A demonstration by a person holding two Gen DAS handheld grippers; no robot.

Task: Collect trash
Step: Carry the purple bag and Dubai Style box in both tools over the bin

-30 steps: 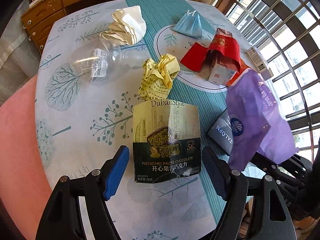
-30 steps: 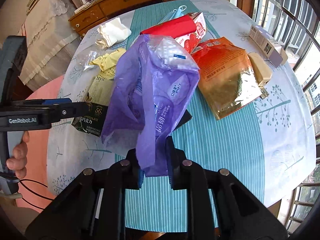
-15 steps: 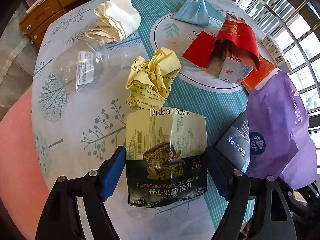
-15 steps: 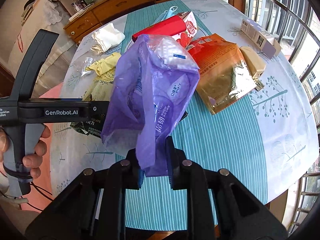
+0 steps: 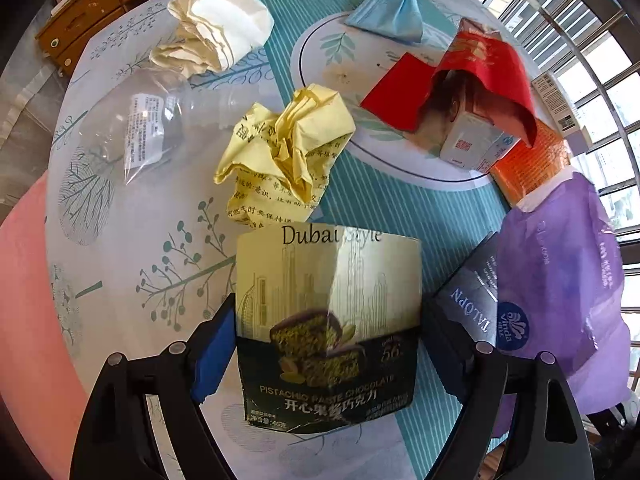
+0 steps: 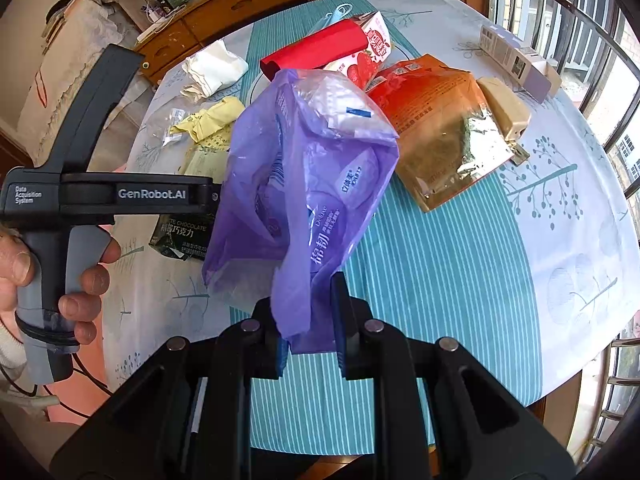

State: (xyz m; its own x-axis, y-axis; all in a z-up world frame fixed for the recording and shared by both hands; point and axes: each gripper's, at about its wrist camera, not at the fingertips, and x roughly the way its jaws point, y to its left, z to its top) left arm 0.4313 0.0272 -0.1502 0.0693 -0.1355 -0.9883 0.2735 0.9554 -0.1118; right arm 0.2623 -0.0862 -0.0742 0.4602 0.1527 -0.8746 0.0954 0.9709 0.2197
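My left gripper [image 5: 328, 344] points straight down over the bench [image 5: 128, 248], and its jaws are opening, standing wide to either side of the chocolate wrapper [image 5: 328, 320]. That wrapper, marked pistachio paste chocolate, lies flat on the cloth between my blue pads, and neither pad presses on it. Just beyond it sits a crumpled yellow paper [image 5: 288, 152], touching or nearly touching the wrapper's far edge; I cannot tell which. Farther off lie a clear plastic bottle [image 5: 136, 128], a wad of white paper [image 5: 216, 36], a blue face mask [image 5: 392, 16] and a red carton [image 5: 480, 92].

My right gripper [image 6: 308, 320] tilts down toward the bench, and its jaws are clamped on the lower end of a purple plastic bag [image 6: 304, 168], which hangs above the cloth with its mouth turned away from me. Behind the bag lies an orange foil pouch [image 6: 436, 128], flat on the striped runner. To the side, a hand [image 6: 52, 276] grips the handle of my left tool, right over the wrapper [image 6: 180, 236].
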